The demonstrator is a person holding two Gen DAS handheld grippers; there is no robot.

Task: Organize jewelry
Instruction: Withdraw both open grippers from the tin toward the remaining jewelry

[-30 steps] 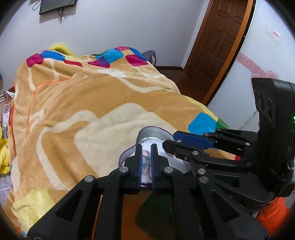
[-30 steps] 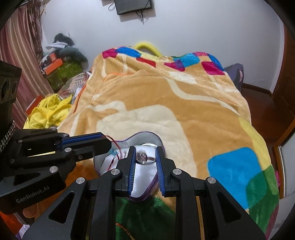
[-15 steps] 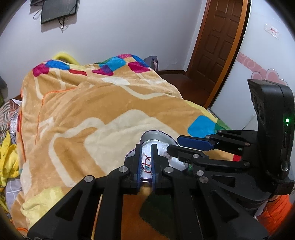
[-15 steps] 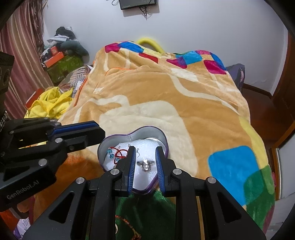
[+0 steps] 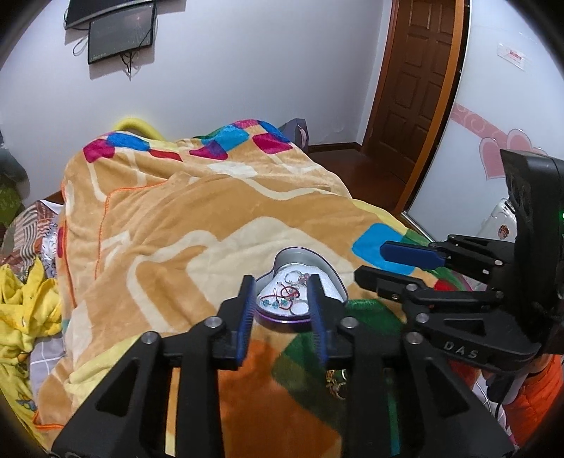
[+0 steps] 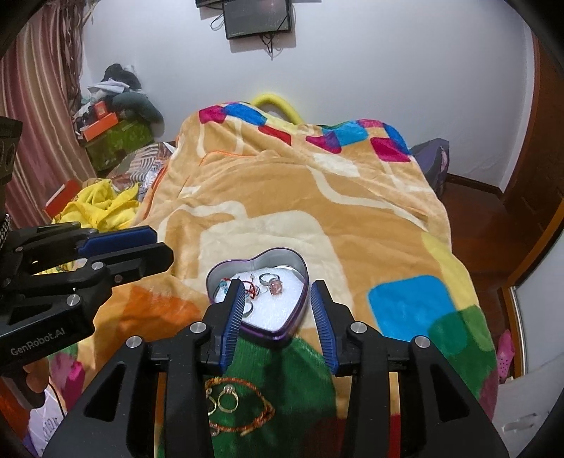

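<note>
A heart-shaped tin (image 6: 295, 317) with white padding sits on the blanket and also shows in the left wrist view (image 5: 335, 278). In it lie a red cord bracelet with blue beads (image 5: 282, 296), a ring with a pink stone (image 6: 274, 286) and another silver ring (image 6: 247, 307). My right gripper (image 6: 276, 294) is open and empty just above the tin's near edge. My left gripper (image 5: 282, 285) is open and empty, a little above the tin. A braided orange bracelet (image 6: 268, 412) and gold rings (image 6: 227, 401) lie on the green patch below my right gripper.
A patterned orange blanket (image 6: 299, 197) covers the bed. Yellow cloth (image 6: 98, 208) and boxes (image 6: 102, 127) lie at the left. A wooden door (image 5: 412, 81) stands at the far right. A screen (image 6: 259, 17) hangs on the wall.
Both grippers have opened and pulled up and back from the tin. The ring that was between my right fingers now lies in the tin, and the bracelet lies there too.
</note>
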